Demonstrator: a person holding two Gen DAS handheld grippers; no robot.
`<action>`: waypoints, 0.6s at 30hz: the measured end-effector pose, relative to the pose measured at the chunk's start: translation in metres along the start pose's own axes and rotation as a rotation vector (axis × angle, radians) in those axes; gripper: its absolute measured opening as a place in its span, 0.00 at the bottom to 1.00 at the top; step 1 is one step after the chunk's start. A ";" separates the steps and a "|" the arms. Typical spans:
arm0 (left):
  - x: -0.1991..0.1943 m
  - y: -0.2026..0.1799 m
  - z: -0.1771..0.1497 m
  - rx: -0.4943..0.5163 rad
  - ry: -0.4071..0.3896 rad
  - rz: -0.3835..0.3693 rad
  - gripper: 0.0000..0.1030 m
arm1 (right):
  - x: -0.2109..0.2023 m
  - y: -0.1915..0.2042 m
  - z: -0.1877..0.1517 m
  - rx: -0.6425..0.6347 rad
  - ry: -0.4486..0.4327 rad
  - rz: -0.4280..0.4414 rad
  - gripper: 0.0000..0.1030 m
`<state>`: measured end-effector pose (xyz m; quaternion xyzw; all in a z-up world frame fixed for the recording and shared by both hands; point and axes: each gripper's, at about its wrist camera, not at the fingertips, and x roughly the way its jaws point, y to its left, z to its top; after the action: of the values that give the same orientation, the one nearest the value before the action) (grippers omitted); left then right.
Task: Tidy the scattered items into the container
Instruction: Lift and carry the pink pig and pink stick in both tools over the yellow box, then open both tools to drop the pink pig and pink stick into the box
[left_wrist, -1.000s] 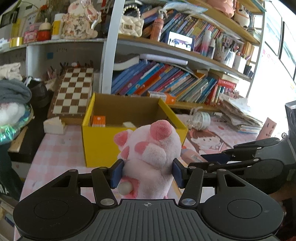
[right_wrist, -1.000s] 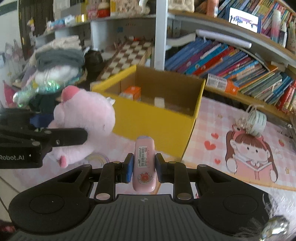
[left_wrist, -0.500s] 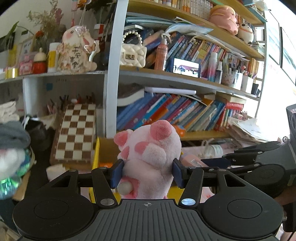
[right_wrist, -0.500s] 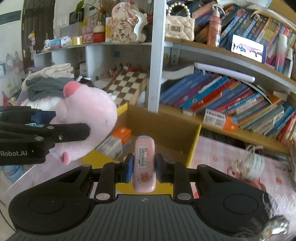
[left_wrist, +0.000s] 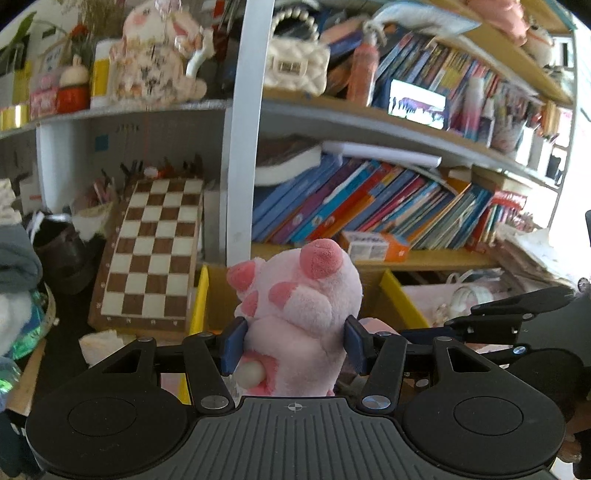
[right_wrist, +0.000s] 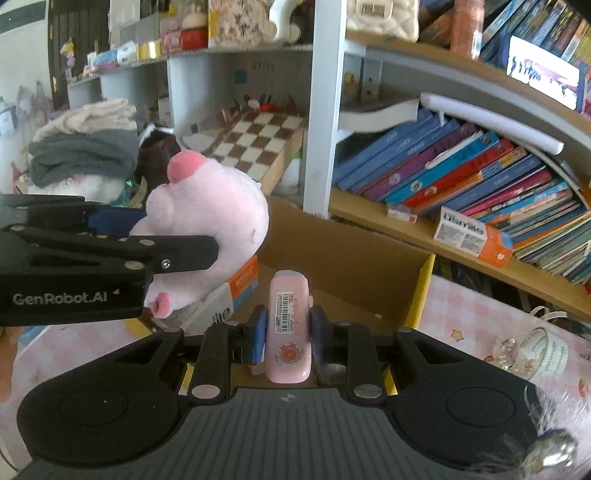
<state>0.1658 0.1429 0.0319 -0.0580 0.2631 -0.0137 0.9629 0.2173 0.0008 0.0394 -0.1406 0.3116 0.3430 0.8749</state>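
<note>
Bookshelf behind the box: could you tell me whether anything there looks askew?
Yes: the books on the lower shelf lean sideways instead of standing upright, and a chessboard rests tilted against the shelf.

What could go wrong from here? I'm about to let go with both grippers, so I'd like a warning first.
1. The pink plush toy is bulky and hangs over the yellow box near its left side; released now, it might catch the rim or land outside.
2. The slim pink case is pinched only low down by the right gripper, so it could tip out early.
3. The left gripper sits close by; the two could bump.
</note>
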 end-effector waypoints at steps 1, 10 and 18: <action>0.005 0.001 -0.002 0.000 0.012 0.001 0.53 | 0.005 -0.001 0.000 -0.006 0.010 0.000 0.23; 0.034 0.001 -0.017 0.012 0.110 -0.002 0.53 | 0.038 -0.003 -0.016 -0.036 0.116 0.043 0.23; 0.041 0.004 -0.022 -0.004 0.159 -0.001 0.57 | 0.041 -0.007 -0.020 -0.002 0.130 0.067 0.23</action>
<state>0.1897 0.1424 -0.0085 -0.0587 0.3386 -0.0181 0.9389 0.2367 0.0072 -0.0017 -0.1531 0.3719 0.3627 0.8407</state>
